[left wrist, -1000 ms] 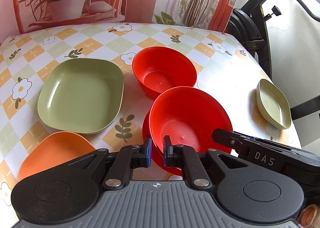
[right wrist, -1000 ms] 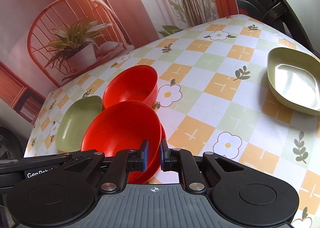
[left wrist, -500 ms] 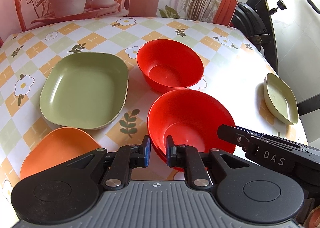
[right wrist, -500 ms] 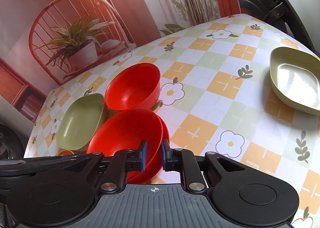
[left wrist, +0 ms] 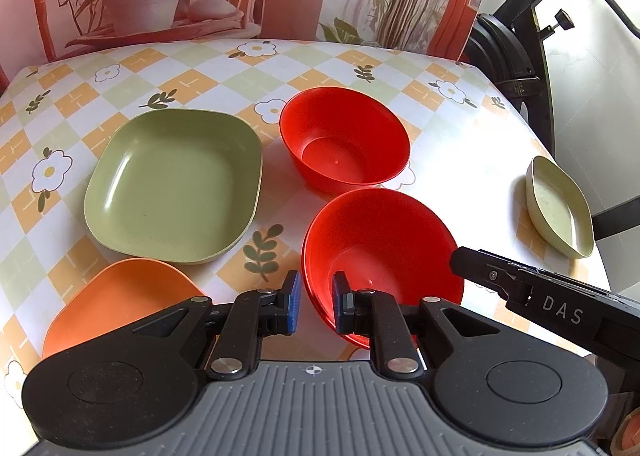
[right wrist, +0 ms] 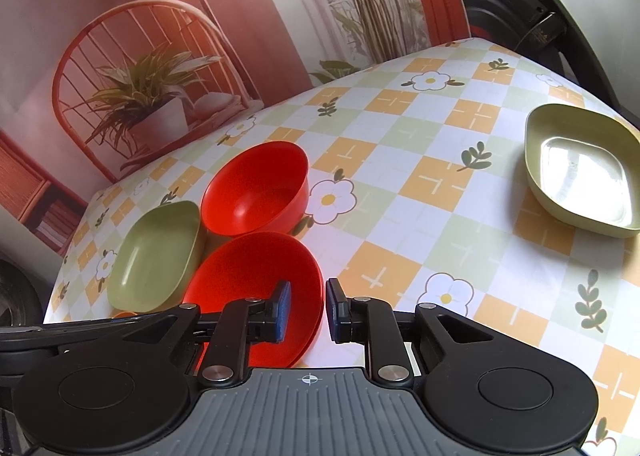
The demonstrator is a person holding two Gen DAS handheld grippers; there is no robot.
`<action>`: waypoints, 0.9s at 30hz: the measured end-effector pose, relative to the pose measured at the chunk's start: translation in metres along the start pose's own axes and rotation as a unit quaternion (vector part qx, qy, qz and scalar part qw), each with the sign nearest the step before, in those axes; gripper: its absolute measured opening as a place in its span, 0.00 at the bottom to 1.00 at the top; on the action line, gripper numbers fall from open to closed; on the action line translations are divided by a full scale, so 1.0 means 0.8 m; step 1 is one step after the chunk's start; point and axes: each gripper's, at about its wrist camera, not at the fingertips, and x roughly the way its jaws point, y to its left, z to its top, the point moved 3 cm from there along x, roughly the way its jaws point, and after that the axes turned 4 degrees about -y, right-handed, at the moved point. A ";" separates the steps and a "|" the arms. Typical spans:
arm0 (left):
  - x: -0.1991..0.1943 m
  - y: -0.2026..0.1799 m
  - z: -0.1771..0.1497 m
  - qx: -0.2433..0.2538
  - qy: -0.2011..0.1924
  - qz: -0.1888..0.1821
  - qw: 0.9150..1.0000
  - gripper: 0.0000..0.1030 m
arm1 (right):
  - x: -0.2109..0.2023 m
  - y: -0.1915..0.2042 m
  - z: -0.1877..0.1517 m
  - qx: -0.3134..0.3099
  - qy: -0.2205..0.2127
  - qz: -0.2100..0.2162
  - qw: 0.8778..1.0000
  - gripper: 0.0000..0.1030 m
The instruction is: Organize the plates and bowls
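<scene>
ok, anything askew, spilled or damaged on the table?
Nothing spilled or broken. Only oddity: one small green plate sits alone near the table's right edge, far from the larger green plate and red bowls.

Red bowls (left wrist: 344,140), olive-green plates (left wrist: 172,184) and an orange plate (left wrist: 116,300) are sitting on a tablecloth (right wrist: 440,184) showing orange-green checks with white flowers.

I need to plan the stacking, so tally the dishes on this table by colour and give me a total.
Red: 3, the far bowl plus the near stack, which looks like two nested bowls by its double rim.
Green: 2, the left plate and the right plate.
Orange: 1, the orange plate.
Total: 6.
</scene>
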 end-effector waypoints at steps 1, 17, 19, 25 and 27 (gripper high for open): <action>-0.001 0.002 0.002 -0.001 -0.004 -0.001 1.000 0.17 | -0.001 -0.001 0.002 0.003 -0.004 0.003 1.000 0.18; -0.001 0.017 0.088 0.020 -0.093 -0.016 0.995 0.17 | 0.030 0.009 0.074 -0.069 -0.069 0.025 0.995 0.19; 0.012 0.017 0.094 0.021 -0.087 -0.015 0.996 0.17 | 0.047 0.006 0.079 -0.063 -0.061 0.027 0.996 0.19; 0.052 0.025 0.101 0.030 -0.063 -0.011 0.997 0.17 | 0.094 -0.001 0.086 -0.045 -0.032 0.027 0.998 0.19; 0.060 0.027 0.102 0.030 -0.057 -0.014 0.998 0.17 | 0.104 0.000 0.085 -0.041 -0.027 0.029 0.998 0.19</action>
